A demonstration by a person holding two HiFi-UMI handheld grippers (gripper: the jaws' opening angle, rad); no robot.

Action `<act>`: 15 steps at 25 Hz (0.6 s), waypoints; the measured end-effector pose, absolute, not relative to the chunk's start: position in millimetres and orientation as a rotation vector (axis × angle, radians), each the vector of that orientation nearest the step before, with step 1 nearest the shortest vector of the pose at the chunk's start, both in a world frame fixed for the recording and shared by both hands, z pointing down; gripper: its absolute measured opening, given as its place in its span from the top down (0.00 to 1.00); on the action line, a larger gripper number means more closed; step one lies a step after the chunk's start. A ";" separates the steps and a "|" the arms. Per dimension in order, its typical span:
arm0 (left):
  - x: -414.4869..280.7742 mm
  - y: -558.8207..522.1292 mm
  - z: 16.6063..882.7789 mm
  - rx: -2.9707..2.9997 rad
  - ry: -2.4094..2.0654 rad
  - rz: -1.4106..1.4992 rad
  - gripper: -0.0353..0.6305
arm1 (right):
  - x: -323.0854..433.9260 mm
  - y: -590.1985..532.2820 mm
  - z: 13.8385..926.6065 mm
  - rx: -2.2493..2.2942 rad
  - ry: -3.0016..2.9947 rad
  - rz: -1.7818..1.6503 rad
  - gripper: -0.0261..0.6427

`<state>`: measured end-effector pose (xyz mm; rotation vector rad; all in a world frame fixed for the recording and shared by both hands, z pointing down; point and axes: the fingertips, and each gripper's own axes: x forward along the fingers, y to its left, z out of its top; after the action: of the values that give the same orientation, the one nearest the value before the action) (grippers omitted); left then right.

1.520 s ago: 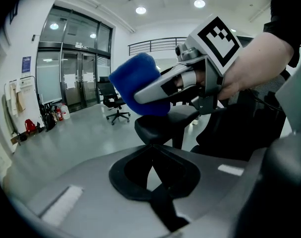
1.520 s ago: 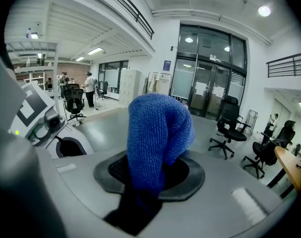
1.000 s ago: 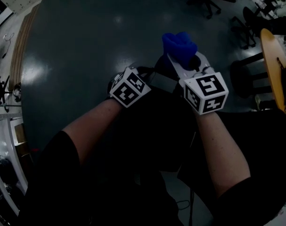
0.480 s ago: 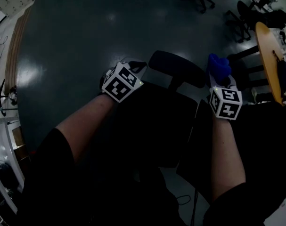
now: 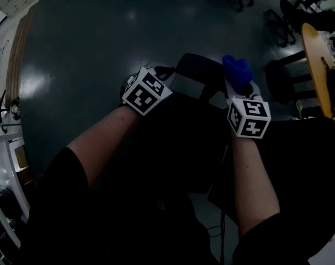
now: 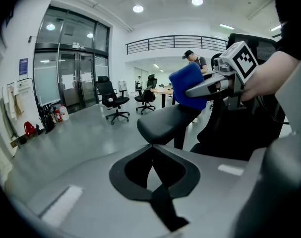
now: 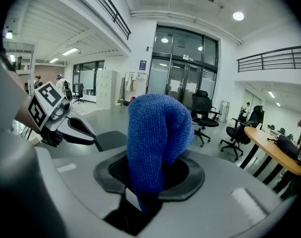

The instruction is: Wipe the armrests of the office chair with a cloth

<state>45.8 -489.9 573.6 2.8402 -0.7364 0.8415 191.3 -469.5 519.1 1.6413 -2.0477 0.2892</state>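
Viewed from above, the right gripper (image 5: 237, 86) is clamped on a bunched blue cloth (image 5: 237, 69) at 3 o'clock of the chair's armrest (image 5: 199, 70), seemingly ready to wipe, while the left gripper (image 5: 159, 73) hovers at 9 o'clock, jaws together and empty.

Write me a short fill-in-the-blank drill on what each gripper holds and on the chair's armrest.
1. The right gripper is shut on a ____ cloth.
2. The left gripper, its jaws together, holds ____.
3. The pad of the armrest just ahead of the left gripper is ____ in colour.

Missing words: blue; nothing; black.
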 end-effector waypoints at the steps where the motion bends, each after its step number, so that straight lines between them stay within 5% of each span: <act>1: 44.5 -488.9 574.0 2.839 -0.738 0.838 0.92 | 181.8 -471.3 519.3 1.636 -2.060 0.291 0.76; 15: 46.7 -481.5 578.3 2.812 -0.740 0.808 0.92 | 78.3 -488.7 518.0 1.469 -2.212 0.289 0.76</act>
<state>46.7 -481.5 578.3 2.8124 -0.7404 0.8082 78.3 -488.7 518.0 1.4689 -2.2125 0.2895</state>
